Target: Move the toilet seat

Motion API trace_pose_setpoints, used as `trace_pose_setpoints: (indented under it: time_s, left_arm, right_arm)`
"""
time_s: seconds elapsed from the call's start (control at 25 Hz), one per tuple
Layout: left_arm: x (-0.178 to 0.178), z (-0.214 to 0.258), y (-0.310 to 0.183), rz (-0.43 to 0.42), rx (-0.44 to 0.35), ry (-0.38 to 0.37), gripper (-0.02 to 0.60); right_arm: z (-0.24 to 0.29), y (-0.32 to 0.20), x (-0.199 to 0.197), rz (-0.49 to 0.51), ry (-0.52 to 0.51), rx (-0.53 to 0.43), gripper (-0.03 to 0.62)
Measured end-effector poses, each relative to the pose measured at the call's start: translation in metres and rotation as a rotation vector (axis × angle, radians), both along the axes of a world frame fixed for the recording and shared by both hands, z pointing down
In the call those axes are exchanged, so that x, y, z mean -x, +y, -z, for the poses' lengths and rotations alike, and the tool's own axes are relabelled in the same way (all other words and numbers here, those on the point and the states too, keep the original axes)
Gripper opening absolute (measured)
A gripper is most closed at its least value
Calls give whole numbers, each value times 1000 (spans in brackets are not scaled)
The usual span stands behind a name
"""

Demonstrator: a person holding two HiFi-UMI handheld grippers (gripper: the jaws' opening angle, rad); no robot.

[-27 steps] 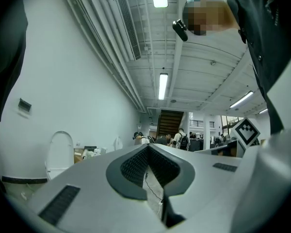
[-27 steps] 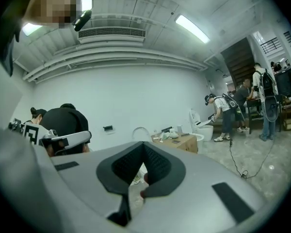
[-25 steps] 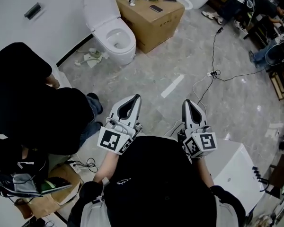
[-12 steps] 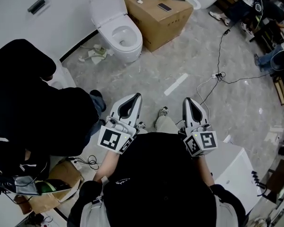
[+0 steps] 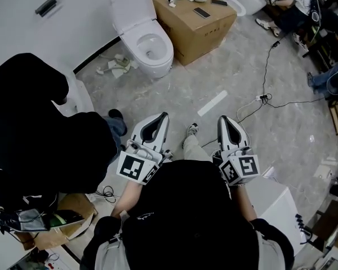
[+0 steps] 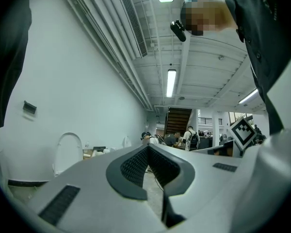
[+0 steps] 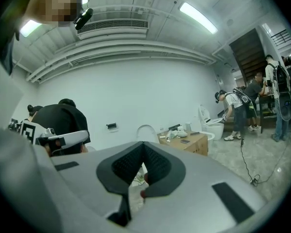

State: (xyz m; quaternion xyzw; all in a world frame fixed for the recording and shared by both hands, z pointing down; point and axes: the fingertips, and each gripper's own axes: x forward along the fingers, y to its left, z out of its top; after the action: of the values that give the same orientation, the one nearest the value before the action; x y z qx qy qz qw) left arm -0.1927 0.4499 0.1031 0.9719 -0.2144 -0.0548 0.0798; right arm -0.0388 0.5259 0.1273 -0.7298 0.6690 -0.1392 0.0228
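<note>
A white toilet (image 5: pixel 149 48) stands against the wall at the top of the head view. Its cover (image 5: pixel 129 7) is raised upright and the bowl is open. I cannot tell whether the seat ring lies on the rim. My left gripper (image 5: pixel 164 116) and right gripper (image 5: pixel 223 119) are held side by side in front of my chest. Both are shut and empty, and both are a good way from the toilet. The left gripper view shows the raised cover (image 6: pixel 68 152) far off to the left of the shut jaw tips (image 6: pixel 148 147). In the right gripper view the cover (image 7: pixel 146 131) stands just beyond the tips (image 7: pixel 143 144).
A cardboard box (image 5: pixel 198 22) with a phone and small items stands right of the toilet. A person in black (image 5: pixel 42 134) crouches at the left. Rags (image 5: pixel 116 66) lie by the toilet base. A cable (image 5: pixel 265 89) and a white strip (image 5: pixel 212 103) lie on the floor, and a white cabinet (image 5: pixel 281 198) stands at my right.
I have walked toward the toilet, so it and the box sit lower and further right in the head view. My foot now shows between the grippers. Both stay shut.
</note>
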Motion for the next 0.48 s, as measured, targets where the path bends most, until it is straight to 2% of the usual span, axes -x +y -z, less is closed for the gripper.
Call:
trace_pose_setpoints:
  time_s: [0.48]
  left_arm:
    - [-69,4,-73,80,-1,-34,8]
  right_arm:
    - [-5,-84,-73,82,-38,26,12]
